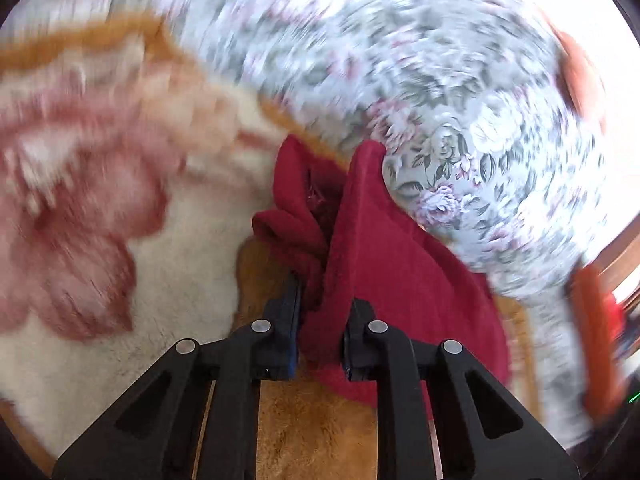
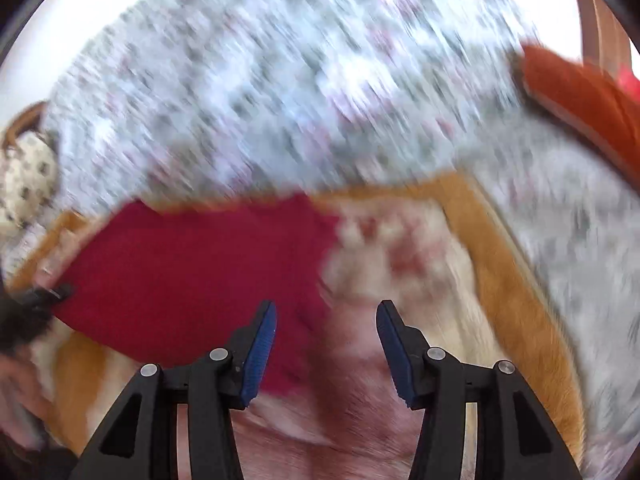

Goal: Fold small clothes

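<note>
Left gripper [image 1: 320,308], jaws pinched on the red garment [image 1: 384,248]: lift its edge evenly over the blanket [image 1: 80,184]. Right gripper [image 2: 326,344] beside the garment, jaws apart and empty.

Floral bedspread [image 1: 460,92] under fleecy orange-edged blanket [image 2: 500,248]; wood frame [image 2: 604,28] w/ bright daylight behind.

Both fisheye views were bright with daylight, blown out to white at the upper right of the left wrist view and the upper left of the right wrist view. Motion blur smeared the grey floral patterned fabric [image 1: 400,60] and bent it at the edges; the black gripper arms stayed sharp.
</note>
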The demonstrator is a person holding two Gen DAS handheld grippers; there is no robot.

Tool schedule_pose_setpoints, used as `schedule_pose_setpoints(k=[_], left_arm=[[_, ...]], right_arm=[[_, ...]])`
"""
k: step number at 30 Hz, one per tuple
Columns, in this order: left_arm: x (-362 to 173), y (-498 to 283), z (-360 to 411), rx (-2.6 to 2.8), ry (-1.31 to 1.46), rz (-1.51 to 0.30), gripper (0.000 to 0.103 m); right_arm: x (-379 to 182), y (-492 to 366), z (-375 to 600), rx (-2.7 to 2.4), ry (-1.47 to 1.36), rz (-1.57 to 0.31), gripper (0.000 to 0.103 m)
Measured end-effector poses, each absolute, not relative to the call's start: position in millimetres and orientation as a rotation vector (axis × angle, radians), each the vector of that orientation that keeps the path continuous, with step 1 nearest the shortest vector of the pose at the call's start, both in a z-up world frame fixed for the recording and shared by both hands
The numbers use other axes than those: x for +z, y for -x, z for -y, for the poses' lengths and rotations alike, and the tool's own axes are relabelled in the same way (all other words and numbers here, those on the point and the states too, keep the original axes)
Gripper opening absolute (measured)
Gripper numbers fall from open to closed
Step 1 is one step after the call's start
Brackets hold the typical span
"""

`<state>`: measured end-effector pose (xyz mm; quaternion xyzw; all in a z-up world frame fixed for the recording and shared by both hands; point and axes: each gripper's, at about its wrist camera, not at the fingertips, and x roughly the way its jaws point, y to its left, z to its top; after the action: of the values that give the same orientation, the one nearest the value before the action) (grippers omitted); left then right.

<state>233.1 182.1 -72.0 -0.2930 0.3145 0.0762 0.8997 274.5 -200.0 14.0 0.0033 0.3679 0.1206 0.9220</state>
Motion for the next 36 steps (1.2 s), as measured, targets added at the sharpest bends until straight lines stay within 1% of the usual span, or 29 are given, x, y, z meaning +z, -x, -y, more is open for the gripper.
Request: schedule_pose_setpoints(k=[1,2,3,4,5,7,11,15,18,20,22,25,28,29,30,31,33,36], left_arm=[[-71,-234,-173,0.18,0.553,-0.646,0.014],[-70,-237,-167,0.197,0.522,-0.648,0.014],[-67,-238,-162,0.202,0.496,-0.63,0.014],[-66,-239,-161,0.203,0.476,-0.617,0.014],[-64,-241,-158,0.212,0.424,-0.602,0.014],[-66,-243,-155,0.21,0.377,-0.601,0.014],[-67,-240,-144,0.207,0.298,-0.587,0.014],[-65,-241,-123,0.171,0.19,-0.556,0.014],[-65,-241,-110,0.141,0.13,-0.542,0.014],[-63,-241,-101,0.116,0.092,-0.529,0.014],[-62,-241,-95,0.101,0.066,-0.524,0.014],[-61,-242,-93,0.087,0.057,-0.521,0.014],[-61,-241,-94,0.081,0.057,-0.518,0.014],[-61,-241,-93,0.077,0.053,-0.52,0.014],[-61,-241,-93,0.077,0.048,-0.519,0.014],[-61,-241,-92,0.076,0.046,-0.517,0.014],[-59,-239,-91,0.071,0.047,-0.503,0.014],[-51,-231,-86,0.033,0.054,-0.465,0.013]], right_arm=[[25,-279,189,0.287,-0.007,-0.751,0.052],[39,-289,171,0.354,-0.014,-0.767,0.06],[47,-302,153,0.429,-0.033,-0.812,0.071],[50,-316,134,0.51,-0.066,-0.874,0.073],[51,-336,109,0.629,-0.126,-0.965,0.073],[46,-365,72,0.77,-0.236,-1.048,0.073],[15,-423,6,0.862,-0.326,-1.204,0.073],[-20,-468,-53,0.849,-0.268,-1.378,0.073],[-34,-488,-79,0.829,-0.251,-1.456,0.073],[-33,-493,-87,0.878,-0.29,-1.468,0.074],[-30,-491,-100,0.914,-0.253,-1.487,0.074],[-25,-485,-122,0.917,-0.09,-1.472,0.074],[-29,-489,-126,0.808,0.031,-1.448,0.072],[-32,-491,-125,0.785,0.049,-1.455,0.064],[-35,-492,-126,0.776,0.077,-1.461,0.048],[-36,-492,-126,0.772,0.098,-1.452,0.042],[-33,-492,-123,0.796,0.116,-1.406,0.016],[-21,-493,-101,0.809,0.144,-1.333,0.014]])
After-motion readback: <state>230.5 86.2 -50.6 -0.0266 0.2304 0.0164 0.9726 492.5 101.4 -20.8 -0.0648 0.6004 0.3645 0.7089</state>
